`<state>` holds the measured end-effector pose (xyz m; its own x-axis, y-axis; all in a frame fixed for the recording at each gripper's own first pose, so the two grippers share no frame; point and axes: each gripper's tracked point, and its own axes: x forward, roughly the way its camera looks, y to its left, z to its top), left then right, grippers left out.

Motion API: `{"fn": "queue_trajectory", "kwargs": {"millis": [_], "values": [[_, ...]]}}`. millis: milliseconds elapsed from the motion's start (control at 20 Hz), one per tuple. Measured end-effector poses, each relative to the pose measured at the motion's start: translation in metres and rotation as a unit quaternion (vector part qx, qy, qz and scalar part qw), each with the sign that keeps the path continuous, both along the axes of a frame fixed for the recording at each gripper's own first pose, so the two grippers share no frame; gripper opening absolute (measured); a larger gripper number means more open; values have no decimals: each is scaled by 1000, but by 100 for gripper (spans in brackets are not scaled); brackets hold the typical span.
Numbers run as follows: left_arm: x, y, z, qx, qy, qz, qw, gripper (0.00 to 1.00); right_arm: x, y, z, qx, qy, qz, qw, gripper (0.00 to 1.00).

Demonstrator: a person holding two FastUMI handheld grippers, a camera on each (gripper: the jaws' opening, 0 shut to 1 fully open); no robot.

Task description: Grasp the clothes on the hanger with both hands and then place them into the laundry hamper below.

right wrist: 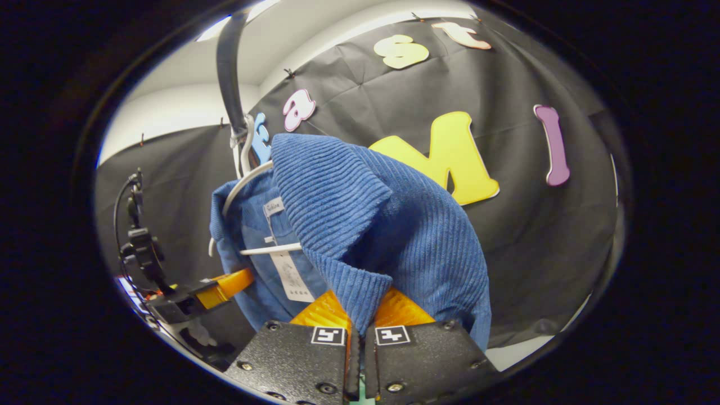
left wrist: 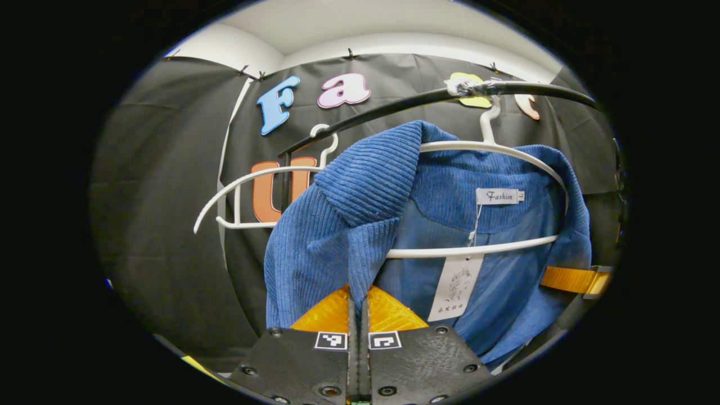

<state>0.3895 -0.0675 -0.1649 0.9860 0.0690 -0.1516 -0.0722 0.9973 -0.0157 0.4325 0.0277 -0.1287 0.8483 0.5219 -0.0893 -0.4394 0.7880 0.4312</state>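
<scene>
I had both grippers, left [left wrist: 358, 315] and right [right wrist: 360, 318], clamped on the blue jacket [left wrist: 360, 185], hanger [left wrist: 489, 147] at twelve o'clock.

Ribbed corduroy jacket [left wrist: 337, 225] in blue, with a smoother, lighter blue lining. White hangers [left wrist: 495, 146] on a black rail [left wrist: 394, 107]. Gripper [left wrist: 358, 306] fingers orange, bodies black with black-and-white markers.
</scene>
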Motion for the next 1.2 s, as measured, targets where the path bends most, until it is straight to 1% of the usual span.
{"fn": "queue_trajectory", "kwargs": {"millis": [50,100,150,200,400,550,600,650,800,900,950,1000,1050,1100,1150,1200], "values": [[-5,1,2,-3,-5,0,1000,0,-2,2,2,32,9,24,999,6],[-10,3,7,-2,-9,1,1000,3,-4,3,2,62,16,49,997,6],[-13,5,10,-2,-12,1,1000,0,-6,2,4,80,19,66,994,6],[-16,8,13,-1,-15,3,1000,0,-11,2,7,96,19,87,991,6],[-27,16,41,-10,-39,12,999,0,-26,-3,22,118,1,120,986,6],[-30,25,57,-15,-50,17,998,0,-31,-15,30,102,-18,115,988,6],[-31,27,61,-18,-53,17,998,3,-33,-18,32,106,-19,117,987,6],[-32,29,65,-19,-55,17,998,0,-37,-19,36,120,-17,126,985,6],[-31,32,77,-24,-63,15,998,0,-38,-18,51,165,-14,149,975,6],[-31,35,86,-27,-71,13,997,0,-46,-16,65,193,-18,170,966,6],[-31,40,91,-22,-77,18,997,0,-50,-16,72,214,-17,182,960,6],[-29,46,98,-17,-82,26,996,3,-49,-18,83,240,-18,188,952,6],[-26,49,105,-22,-87,27,996,0,-48,-23,92,267,-17,194,944,6],[-24,51,114,-31,-96,28,995,3,-43,-27,100,294,-18,195,936,6],[-22,52,123,-37,-104,26,994,0,-37,-30,104,311,-19,194,930,6],[-22,56,132,-37,-110,27,993,0,-33,-34,108,324,-19,193,926,6]]}}
